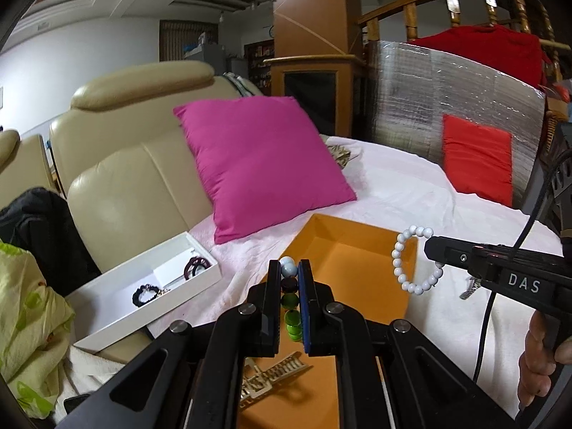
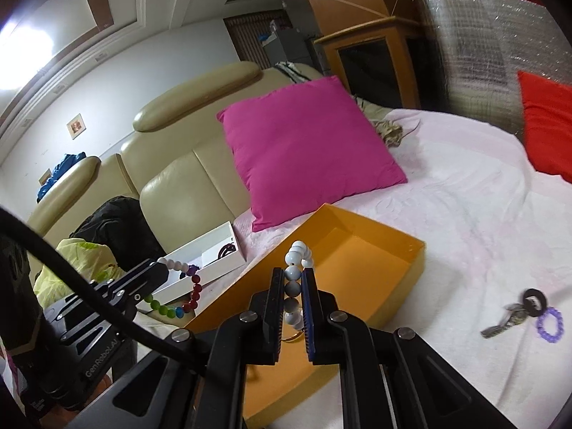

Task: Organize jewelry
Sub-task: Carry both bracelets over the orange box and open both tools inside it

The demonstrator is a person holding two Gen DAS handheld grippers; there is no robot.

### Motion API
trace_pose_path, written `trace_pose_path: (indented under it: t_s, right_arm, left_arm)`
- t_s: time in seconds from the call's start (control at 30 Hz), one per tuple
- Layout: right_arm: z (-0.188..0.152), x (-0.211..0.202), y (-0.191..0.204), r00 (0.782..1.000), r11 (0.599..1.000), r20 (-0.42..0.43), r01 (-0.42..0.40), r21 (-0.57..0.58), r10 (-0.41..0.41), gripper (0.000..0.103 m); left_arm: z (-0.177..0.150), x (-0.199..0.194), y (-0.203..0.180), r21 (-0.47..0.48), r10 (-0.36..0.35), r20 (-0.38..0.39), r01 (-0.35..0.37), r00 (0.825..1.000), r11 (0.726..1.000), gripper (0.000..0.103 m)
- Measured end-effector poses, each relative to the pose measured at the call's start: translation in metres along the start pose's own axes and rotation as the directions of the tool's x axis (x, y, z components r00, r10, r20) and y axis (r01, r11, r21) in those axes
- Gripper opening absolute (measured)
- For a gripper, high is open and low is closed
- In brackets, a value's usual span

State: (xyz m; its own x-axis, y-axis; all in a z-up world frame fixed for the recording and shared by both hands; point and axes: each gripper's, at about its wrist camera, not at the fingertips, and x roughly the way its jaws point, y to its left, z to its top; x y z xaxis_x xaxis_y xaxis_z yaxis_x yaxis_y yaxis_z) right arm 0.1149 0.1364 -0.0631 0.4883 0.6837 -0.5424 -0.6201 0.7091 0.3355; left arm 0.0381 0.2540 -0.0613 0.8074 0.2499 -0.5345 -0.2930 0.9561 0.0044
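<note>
Your left gripper (image 1: 289, 307), low centre of its frame, is clamped on a multicoloured bead bracelet (image 1: 290, 307); your right gripper (image 2: 289, 307) is clamped on a white bead bracelet (image 2: 294, 286). Both bracelets hang over the orange box (image 1: 361, 254). They look light, limp on their cords and smooth, so the beads may roll between the pads; pinch across one bead or the cord beside it.

Inside the orange box, at the bottom of the frame, lies one gold-coloured metal piece (image 1: 271, 375). At lower right, on the white blanket (image 2: 464, 214), are one purple bead ring (image 2: 550, 323) and one set of keys (image 2: 507, 318). Farther left, the white box (image 1: 143, 286) holds two dark bracelets (image 1: 146, 295).
</note>
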Motion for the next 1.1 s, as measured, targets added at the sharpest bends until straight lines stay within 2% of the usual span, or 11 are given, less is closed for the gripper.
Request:
trace_pose_path:
  t_s: [0.2,0.47,0.7,0.97,1.1]
  right_arm:
    - [-0.001,0.038,-0.001,0.998,1.000,-0.058,-0.012,0.022,0.014,0.010]
    - [-0.009,0.076,-0.003,0.993,0.999,-0.116,-0.027,0.031,0.030,0.010]
    - [-0.014,0.101,-0.016,0.988,0.998,-0.153,-0.010,0.056,0.018,0.010]
    - [-0.018,0.110,-0.024,0.986,0.998,-0.165,-0.006,0.064,0.017,0.010]
    - [-0.020,0.117,-0.030,0.984,0.997,-0.175,-0.003,0.075,0.016,0.010]
  left_arm:
    - [-0.011,0.020,0.024,-0.038,-0.022,-0.040,0.021,0.999,0.999,0.009]
    - [-0.027,0.040,0.040,-0.073,-0.136,-0.067,0.131,0.988,0.989,0.009]
    - [-0.035,0.065,0.034,-0.067,-0.152,-0.121,0.145,0.981,0.987,0.009]
    - [-0.038,0.076,0.025,-0.075,-0.214,-0.137,0.205,0.967,0.976,0.009]
    - [-0.038,0.085,0.021,-0.071,-0.221,-0.147,0.213,0.964,0.975,0.009]
